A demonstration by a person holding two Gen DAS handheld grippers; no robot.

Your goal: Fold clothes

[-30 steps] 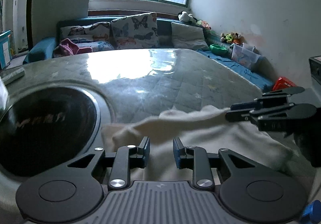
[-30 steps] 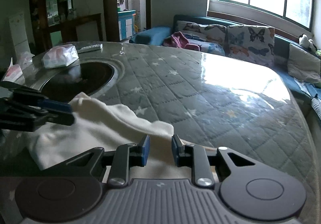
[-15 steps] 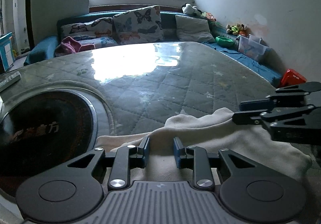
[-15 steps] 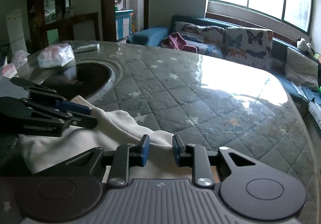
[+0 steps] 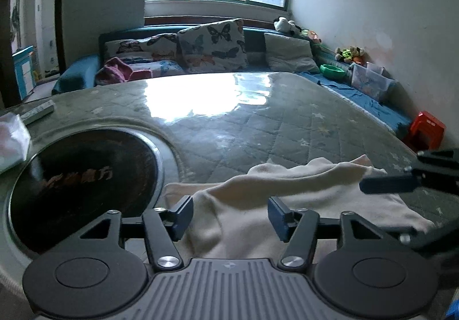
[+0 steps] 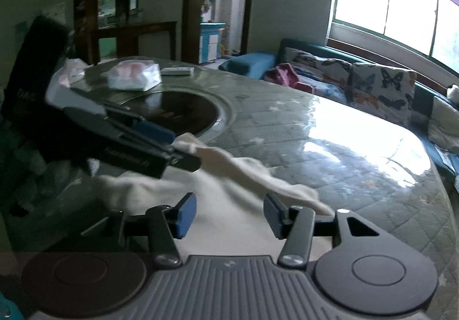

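Note:
A cream garment [image 5: 287, 193] lies rumpled on the quilted table top, with a folded ridge running across it; it also shows in the right wrist view [image 6: 238, 176]. My left gripper [image 5: 229, 215] is open and empty, its jaws wide apart over the garment's near edge. My right gripper [image 6: 229, 214] is open and empty too, just above the cloth. The right gripper shows at the right edge of the left wrist view [image 5: 401, 182]. The left gripper shows at the left of the right wrist view [image 6: 160, 145], over the garment's far end.
A dark round inset [image 5: 83, 185] sits in the table [image 5: 258, 125] left of the garment. A tissue pack [image 6: 134, 76] and a remote [image 6: 176, 70] lie beyond it. A sofa with butterfly cushions [image 5: 212, 44] runs behind the table. A red stool [image 5: 426, 132] stands right.
Both grippers have opened wide and let go of the cream garment, which now lies on the table. Both have drawn back slightly.

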